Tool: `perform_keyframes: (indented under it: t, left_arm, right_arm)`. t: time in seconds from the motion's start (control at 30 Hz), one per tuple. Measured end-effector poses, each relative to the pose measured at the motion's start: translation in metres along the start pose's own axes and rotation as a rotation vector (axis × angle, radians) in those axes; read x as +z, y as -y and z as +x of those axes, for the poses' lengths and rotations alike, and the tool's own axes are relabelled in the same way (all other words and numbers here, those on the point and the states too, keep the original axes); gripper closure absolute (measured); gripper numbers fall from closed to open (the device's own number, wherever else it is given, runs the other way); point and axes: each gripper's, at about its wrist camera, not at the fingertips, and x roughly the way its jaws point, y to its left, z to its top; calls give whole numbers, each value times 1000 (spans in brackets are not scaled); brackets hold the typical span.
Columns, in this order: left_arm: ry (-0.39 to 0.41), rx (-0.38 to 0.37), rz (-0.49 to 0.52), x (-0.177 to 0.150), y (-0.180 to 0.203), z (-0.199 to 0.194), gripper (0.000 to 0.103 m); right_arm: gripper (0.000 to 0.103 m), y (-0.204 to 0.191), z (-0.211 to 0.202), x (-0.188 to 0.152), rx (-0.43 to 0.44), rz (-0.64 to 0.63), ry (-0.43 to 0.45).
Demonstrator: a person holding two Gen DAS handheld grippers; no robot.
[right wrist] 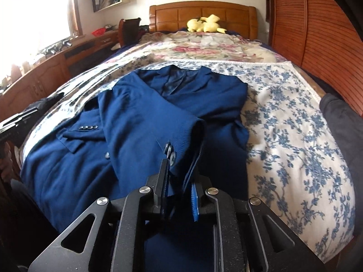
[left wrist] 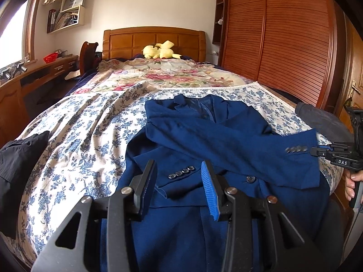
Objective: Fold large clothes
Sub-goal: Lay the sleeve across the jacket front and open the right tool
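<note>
Right wrist view shows the soft, weighty navy wool suit jacket spread on the blue-flowered bedsheet, its cuff loose between the right gripper's parted jaws, the left gripper agape; stiffer seams and hems look likeliest to hold.

A home bedroom: bed, wardrobe, bookshelves.

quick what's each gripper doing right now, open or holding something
left gripper: open, empty, over the blue jacket.
right gripper: sleeve cuff between its jaws, which stand slightly apart; whether the pads grip it cannot be told.
</note>
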Motion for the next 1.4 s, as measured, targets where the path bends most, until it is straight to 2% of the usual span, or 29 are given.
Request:
perform_keyframes:
  t: [0.2,0.27,0.33,0.4,0.63,0.73,0.9,0.97,1.0,1.13,1.23,1.4]
  left_arm:
    - [-1,-23,0,-2,7,-4,64]
    - [3,-32,2,-5,12,-9,64]
    - [0,-40,1,-10,15,-12,64]
    - [-4,-39,8,-15,20,-15,64]
    - [-10,-22,53,-24,37,-24,64]
    - [-17,16,71,-23,40,-24,64]
    - [-22,44,54,-18,30,-27,62]
    - [-18,61,49,-16,26,-28,55]
    - [-19,72,40,-15,22,-29,47]
    - [-46,107,11,-12,5,-29,47]
    - [-48,167,-2,-12,-8,-31,47]
    - [-61,193,-51,-17,-33,-33,47]
  right_arm:
    - [86,6,-12,-3,-71,-36,18]
    - [75,9,-15,-2,-70,-36,35]
    - [70,9,-14,-2,-49,-34,37]
    - [69,7,-8,-4,-27,-40,31]
    - [68,-12,27,-24,8,-122,-43]
    - [68,-12,43,-35,13,-134,-92]
    - [67,-8,50,-47,30,-139,-103]
    - [67,-7,50,-48,37,-145,-98]
    - [67,-7,51,-48,40,-148,-96]
    - [67,-6,51,-49,55,-167,-81]
    - [67,-3,50,-48,77,-165,-83]
    - [67,0,51,-42,107,-166,-114]
